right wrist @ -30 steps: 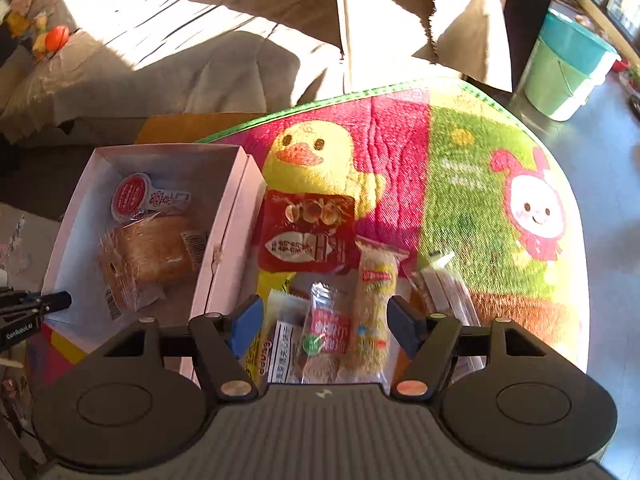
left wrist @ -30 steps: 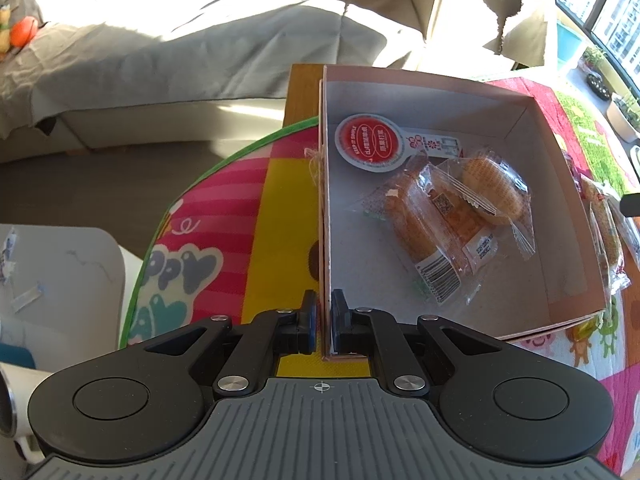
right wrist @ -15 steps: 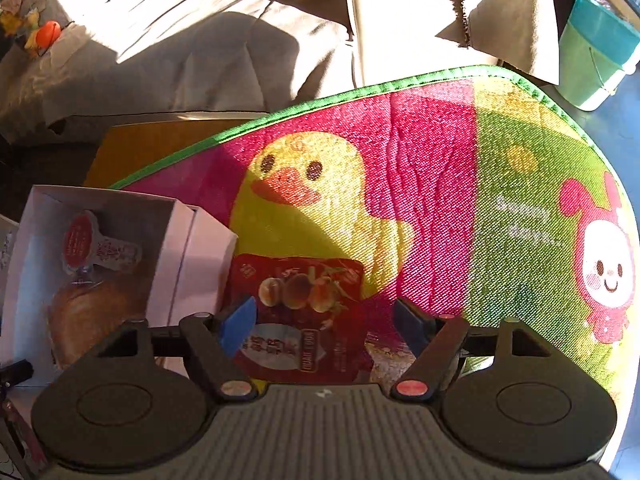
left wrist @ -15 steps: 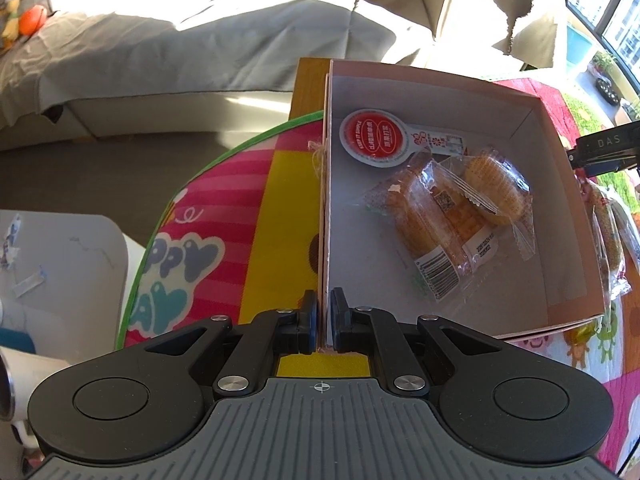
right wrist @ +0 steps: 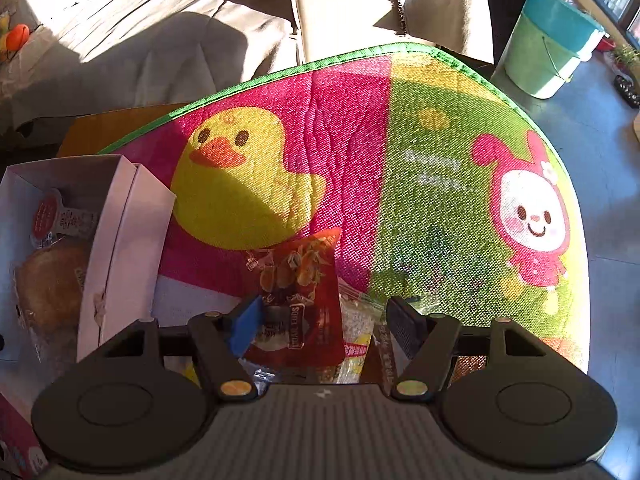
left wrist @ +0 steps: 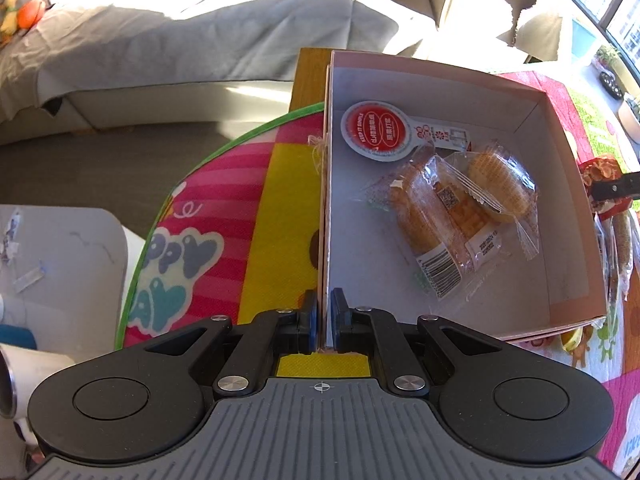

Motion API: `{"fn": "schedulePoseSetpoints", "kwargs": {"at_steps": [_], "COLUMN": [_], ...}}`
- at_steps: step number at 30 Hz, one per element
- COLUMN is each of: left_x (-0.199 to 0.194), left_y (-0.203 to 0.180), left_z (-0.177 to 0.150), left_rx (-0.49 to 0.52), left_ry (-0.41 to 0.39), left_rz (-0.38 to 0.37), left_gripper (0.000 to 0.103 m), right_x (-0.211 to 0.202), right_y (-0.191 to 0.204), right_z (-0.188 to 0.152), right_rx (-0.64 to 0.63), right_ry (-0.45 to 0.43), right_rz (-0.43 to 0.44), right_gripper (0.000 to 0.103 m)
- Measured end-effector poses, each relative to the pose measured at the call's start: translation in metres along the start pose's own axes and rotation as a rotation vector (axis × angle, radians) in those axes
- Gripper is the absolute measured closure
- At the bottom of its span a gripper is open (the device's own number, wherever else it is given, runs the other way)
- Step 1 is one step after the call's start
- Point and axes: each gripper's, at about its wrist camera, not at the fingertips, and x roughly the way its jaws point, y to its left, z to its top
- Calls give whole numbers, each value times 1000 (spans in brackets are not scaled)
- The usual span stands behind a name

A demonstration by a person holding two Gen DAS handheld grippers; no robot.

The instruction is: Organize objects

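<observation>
My left gripper (left wrist: pixel 324 312) is shut on the near left wall of a pink cardboard box (left wrist: pixel 560 168). Inside lie wrapped breads (left wrist: pixel 448 216) and a round red-topped packet (left wrist: pixel 376 130). In the right wrist view the box (right wrist: pixel 124 236) is at the left. My right gripper (right wrist: pixel 324 324) is open, its jaws wide on either side of a red snack packet (right wrist: pixel 304 296), which stands tilted up between them above a pile of other packets (right wrist: pixel 356 344).
A colourful duck-and-rabbit mat (right wrist: pixel 400 160) covers the table. A grey sofa (left wrist: pixel 180 40) lies beyond. A green and teal bucket (right wrist: pixel 548 52) stands on the floor at the right. A white stool (left wrist: pixel 60 260) is at the left.
My right gripper moved forward and down over the snack pile; the red packet now sits tilted between its jaws. My left gripper stayed clamped on the box wall.
</observation>
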Motion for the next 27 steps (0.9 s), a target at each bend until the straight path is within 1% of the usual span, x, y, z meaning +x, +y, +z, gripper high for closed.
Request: {"fn": "schedulePoseSetpoints", "kwargs": {"at_steps": [4, 6, 12, 17, 19, 24, 25, 27], "left_x": [0, 1, 2, 2, 2, 0, 0, 1], "left_y": [-1, -1, -5, -6, -5, -6, -7, -6], "left_z": [0, 1, 1, 3, 1, 0, -1, -2], "left_rx": [-3, 1, 9, 30, 29, 14, 18, 13], "left_ry": [2, 2, 9, 8, 5, 7, 7, 2], "left_rz": [5, 9, 27, 27, 25, 23, 24, 23], "left_gripper": [94, 94, 94, 94, 94, 94, 94, 94], "right_x": [-2, -4, -17, -29, -37, -41, -38, -31], "right_y": [-7, -11, -11, -9, -14, -20, -16, -6], "right_z": [-19, -24, -44, -49, -46, -31, -25, -14], "right_rx": [-46, -31, -5, -37, 7, 181, 197, 201], "right_ry": [20, 31, 28, 4, -14, -40, -47, -69], "right_rz": [-57, -53, -35, -70, -45, 63, 69, 50], "right_gripper": [35, 35, 35, 32, 28, 21, 20, 20]}}
